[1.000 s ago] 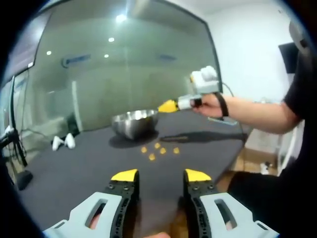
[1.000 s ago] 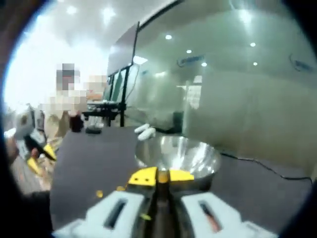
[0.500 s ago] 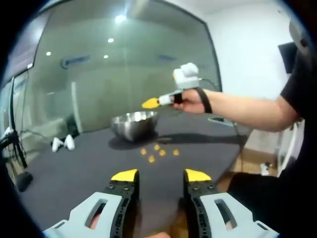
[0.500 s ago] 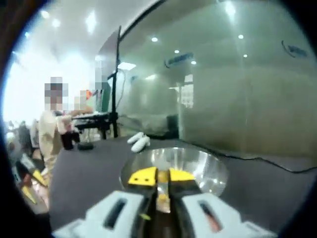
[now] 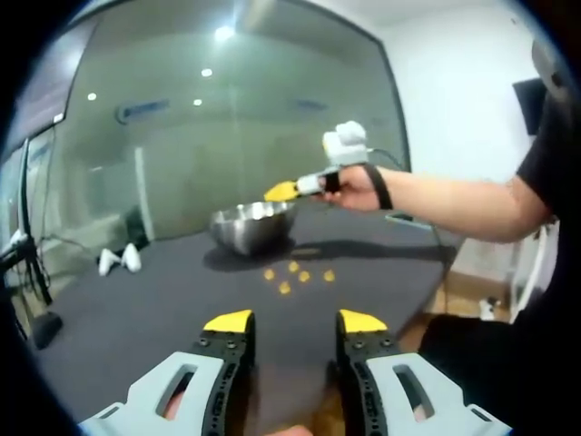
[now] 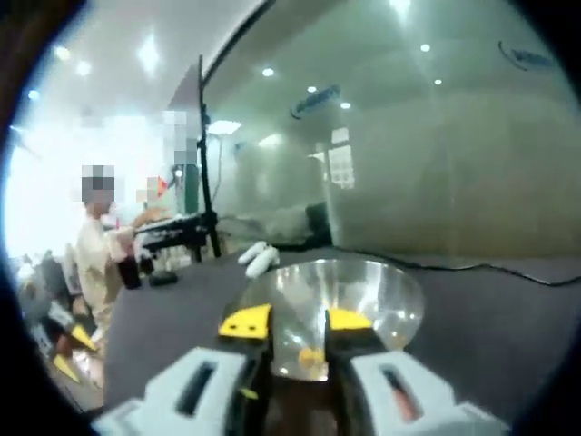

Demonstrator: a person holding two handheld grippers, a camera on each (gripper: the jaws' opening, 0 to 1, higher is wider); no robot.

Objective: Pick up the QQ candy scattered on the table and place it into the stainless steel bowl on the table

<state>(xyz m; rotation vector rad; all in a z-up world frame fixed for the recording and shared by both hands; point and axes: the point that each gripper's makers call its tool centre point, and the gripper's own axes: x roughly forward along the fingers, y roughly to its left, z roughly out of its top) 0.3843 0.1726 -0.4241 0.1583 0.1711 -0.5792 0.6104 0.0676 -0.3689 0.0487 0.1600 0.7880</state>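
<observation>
Right gripper (image 6: 298,320) hangs over the shiny round steel bowl (image 6: 381,295), jaws parted; a yellow candy (image 6: 311,356) lies inside. Left gripper (image 5: 294,321) parted, empty, above the dark table (image 5: 136,304).

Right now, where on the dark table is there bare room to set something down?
Bare dark tabletop stretches between the left gripper and the white objects. It is crowded by the stainless steel bowl and the scattered yellow candies.

table (image 5: 163,300) bare before left gripper (image 5: 295,320) | right gripper (image 5: 281,192) over bowl (image 5: 252,224)
</observation>
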